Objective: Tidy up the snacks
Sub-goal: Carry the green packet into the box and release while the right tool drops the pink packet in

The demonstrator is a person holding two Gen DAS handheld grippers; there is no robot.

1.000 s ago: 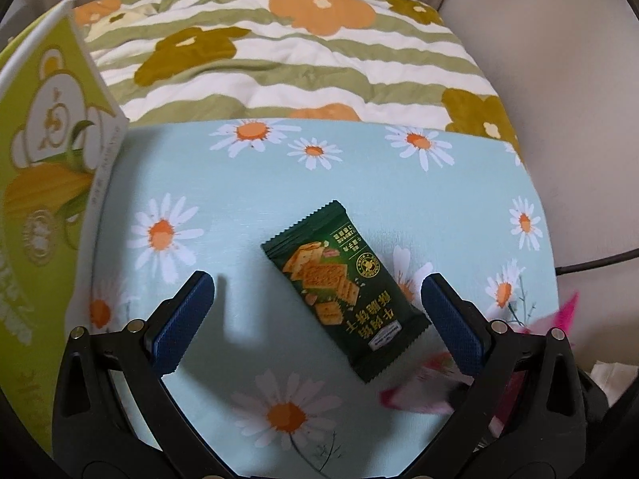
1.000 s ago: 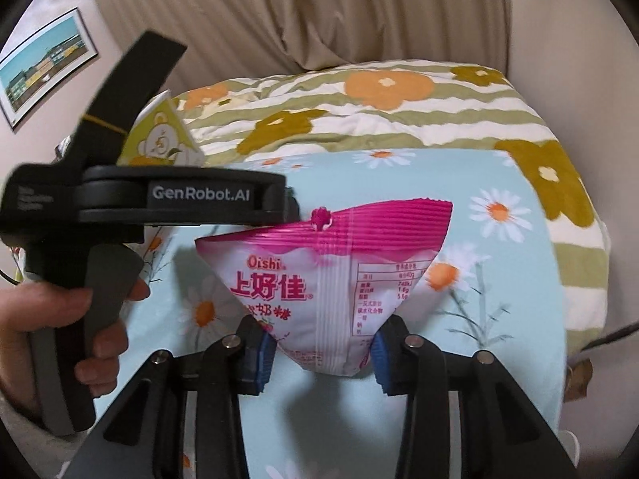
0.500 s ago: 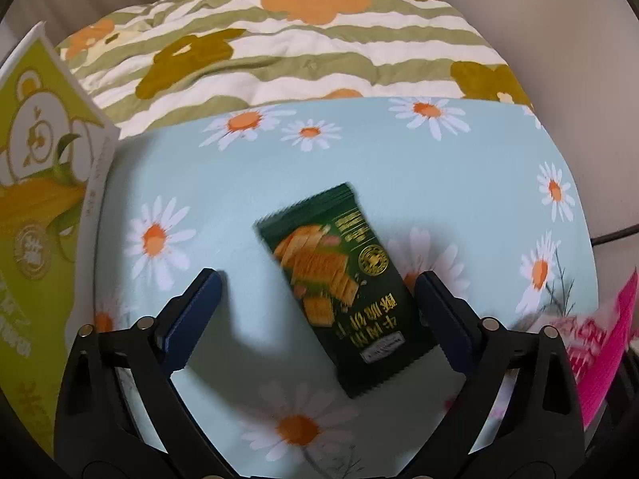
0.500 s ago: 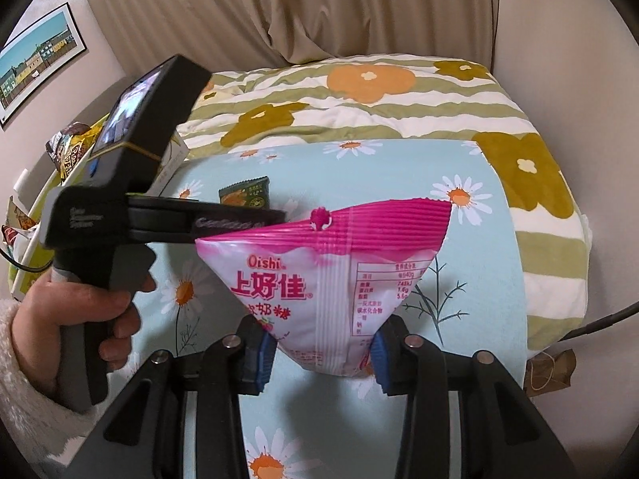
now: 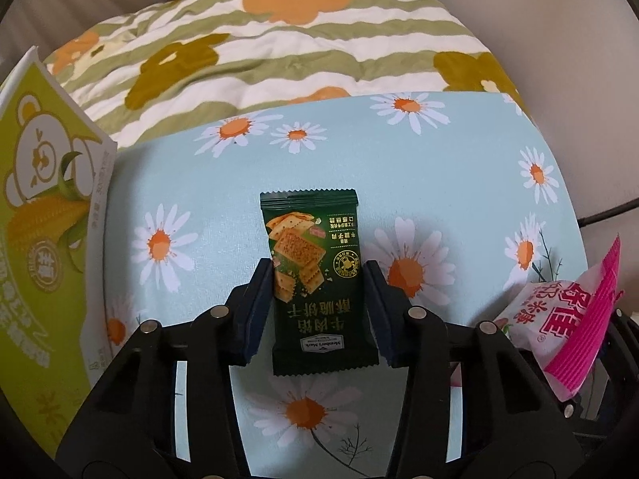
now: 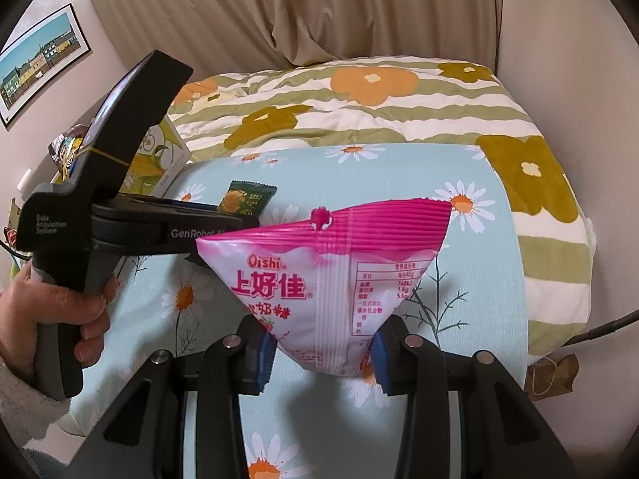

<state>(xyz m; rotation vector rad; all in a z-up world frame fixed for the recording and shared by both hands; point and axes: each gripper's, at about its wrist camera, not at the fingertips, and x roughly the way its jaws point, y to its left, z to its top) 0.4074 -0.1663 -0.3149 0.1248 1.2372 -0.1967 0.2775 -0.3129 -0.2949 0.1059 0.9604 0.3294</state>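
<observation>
Fingers of my left gripper (image 5: 315, 303) have just been closing on the green cracker packet (image 5: 315, 283), the right gripper (image 6: 321, 353) pinches the pink bag (image 6: 331, 279); I'd lift the packet straight, slowly.

The cracker packet (image 5: 315, 283) lies on the daisy cloth (image 5: 439, 167) near its middle, clamped between the jaws of the left gripper (image 5: 316, 307). To its left a box (image 5: 44, 207) stands at the cloth's edge. To its right, at the cloth's right side, is the snack bag (image 6: 331, 279) — gripped at its lower end in the jaws of the right gripper (image 6: 323, 353), its sealed edge uppermost. Behind the cloth lies the flowered quilt (image 6: 359, 111); behind that a curtain (image 6: 319, 8). A framed picture (image 6: 40, 60) hangs on the wall to the far left.
</observation>
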